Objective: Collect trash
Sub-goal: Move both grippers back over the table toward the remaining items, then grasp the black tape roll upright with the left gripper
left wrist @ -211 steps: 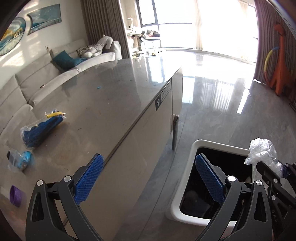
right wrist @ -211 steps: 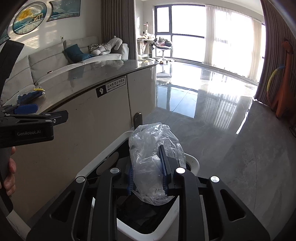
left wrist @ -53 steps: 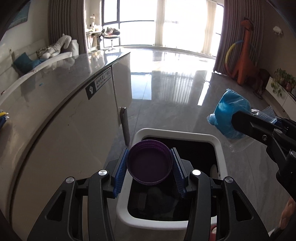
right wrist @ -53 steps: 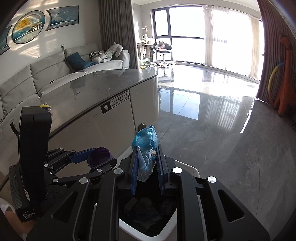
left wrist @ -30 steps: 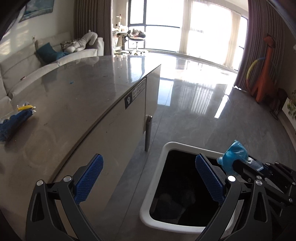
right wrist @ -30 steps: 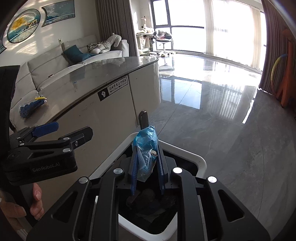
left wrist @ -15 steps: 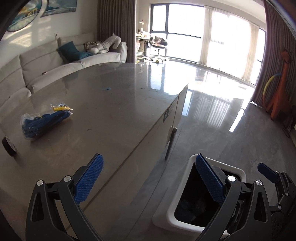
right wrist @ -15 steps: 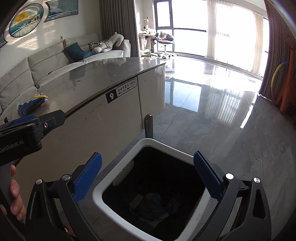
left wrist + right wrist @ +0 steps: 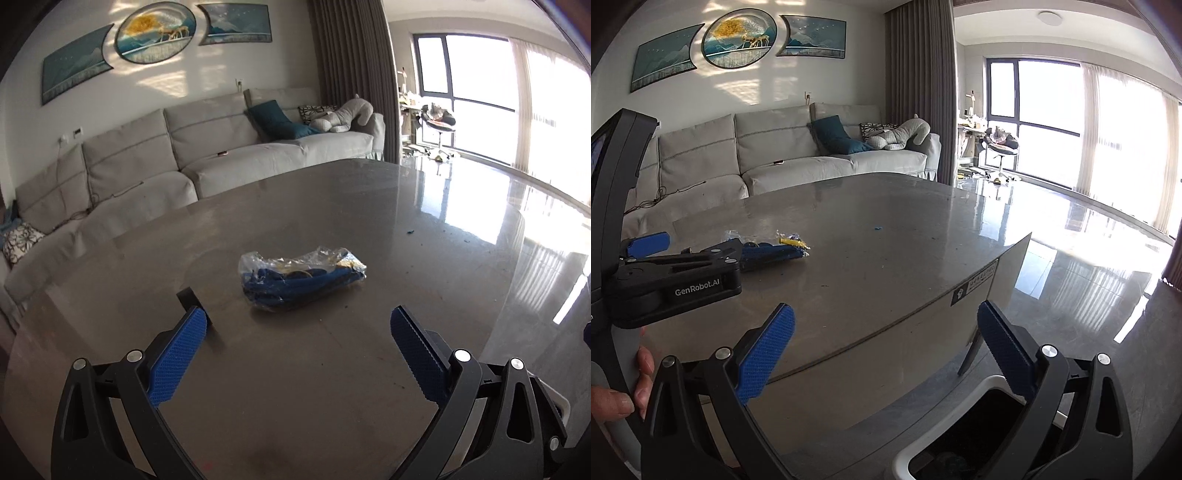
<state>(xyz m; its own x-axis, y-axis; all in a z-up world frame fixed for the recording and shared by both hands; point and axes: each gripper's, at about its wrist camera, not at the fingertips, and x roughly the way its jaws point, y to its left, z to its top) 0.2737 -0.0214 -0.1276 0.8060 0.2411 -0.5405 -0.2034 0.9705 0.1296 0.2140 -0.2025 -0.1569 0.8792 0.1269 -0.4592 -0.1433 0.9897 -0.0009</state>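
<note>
A clear plastic bag with blue stuff inside point(image 9: 301, 278) lies on the grey table point(image 9: 295, 387), just ahead of my open, empty left gripper point(image 9: 295, 328). A small black object point(image 9: 194, 301) stands on the table by the left finger. In the right wrist view the same bag point(image 9: 775, 251) lies beyond the left gripper point(image 9: 694, 254). My right gripper point(image 9: 884, 328) is open and empty, above the white trash bin point(image 9: 960, 435) on the floor beside the table.
A grey sofa point(image 9: 184, 155) runs behind the table. Small crumbs point(image 9: 877, 228) dot the tabletop. The table edge point(image 9: 960, 291) drops to a glossy floor point(image 9: 1089, 277) on the right. Windows and curtains are at the far right.
The left gripper has swung from the bin side to above the table, facing the blue bag. The right gripper has risen and turned toward the table, the bin now at its lower edge.
</note>
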